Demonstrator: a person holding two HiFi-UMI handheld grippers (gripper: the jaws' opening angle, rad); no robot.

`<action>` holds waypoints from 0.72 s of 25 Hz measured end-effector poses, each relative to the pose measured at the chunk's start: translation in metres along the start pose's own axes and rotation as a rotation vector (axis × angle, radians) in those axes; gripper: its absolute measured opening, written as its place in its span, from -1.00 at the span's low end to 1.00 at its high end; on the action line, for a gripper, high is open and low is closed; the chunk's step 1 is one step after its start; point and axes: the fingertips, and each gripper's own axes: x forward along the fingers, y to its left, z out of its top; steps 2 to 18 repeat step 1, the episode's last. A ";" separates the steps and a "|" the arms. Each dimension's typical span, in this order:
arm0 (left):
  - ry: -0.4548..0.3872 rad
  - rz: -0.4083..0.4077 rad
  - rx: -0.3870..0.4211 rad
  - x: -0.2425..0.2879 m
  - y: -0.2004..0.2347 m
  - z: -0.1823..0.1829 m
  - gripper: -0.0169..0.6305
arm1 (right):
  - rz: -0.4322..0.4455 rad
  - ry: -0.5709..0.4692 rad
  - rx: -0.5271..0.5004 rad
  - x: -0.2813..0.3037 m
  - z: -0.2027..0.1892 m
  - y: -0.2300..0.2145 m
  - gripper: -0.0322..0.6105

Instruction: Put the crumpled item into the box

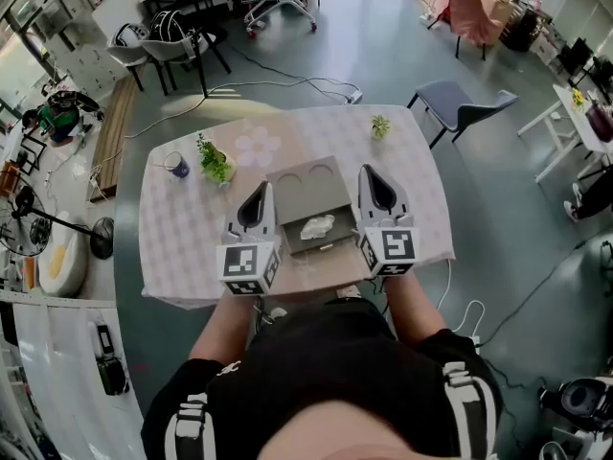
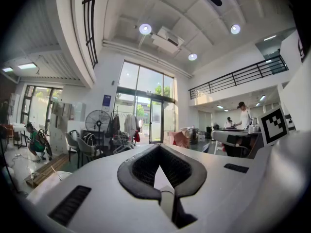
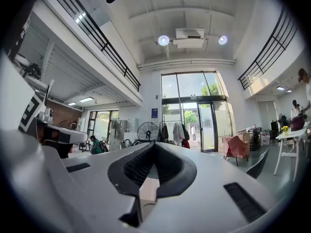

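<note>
A crumpled white item (image 1: pixel 317 226) lies inside the open grey box (image 1: pixel 292 182) in the middle of the table, seen in the head view. The box's lid stands back, showing two round marks. My left gripper (image 1: pixel 259 192) hovers just left of the box, and my right gripper (image 1: pixel 372 175) just right of it. Both point level and away from me. In the left gripper view the left gripper (image 2: pixel 158 147) has its jaws closed tip to tip around nothing. The right gripper (image 3: pixel 154 144) looks the same in its own view. Neither touches the crumpled item.
The table (image 1: pixel 182 247) wears a pale checked cloth. A small potted plant (image 1: pixel 215 161) and a blue cup (image 1: pixel 177 166) stand at the back left, a flower-shaped mat (image 1: pixel 259 147) behind the box, another little plant (image 1: pixel 380 126) at the back right. A grey chair (image 1: pixel 460 103) stands beyond.
</note>
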 end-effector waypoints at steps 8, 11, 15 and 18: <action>0.000 -0.001 0.000 0.001 0.000 0.001 -0.94 | -0.002 -0.001 0.001 0.000 0.000 0.000 -0.89; 0.000 -0.001 0.000 0.001 0.000 0.001 -0.94 | -0.002 -0.001 0.001 0.000 0.000 0.000 -0.89; 0.000 -0.001 0.000 0.001 0.000 0.001 -0.94 | -0.002 -0.001 0.001 0.000 0.000 0.000 -0.89; 0.000 -0.001 0.000 0.001 0.000 0.001 -0.94 | -0.002 -0.001 0.001 0.000 0.000 0.000 -0.89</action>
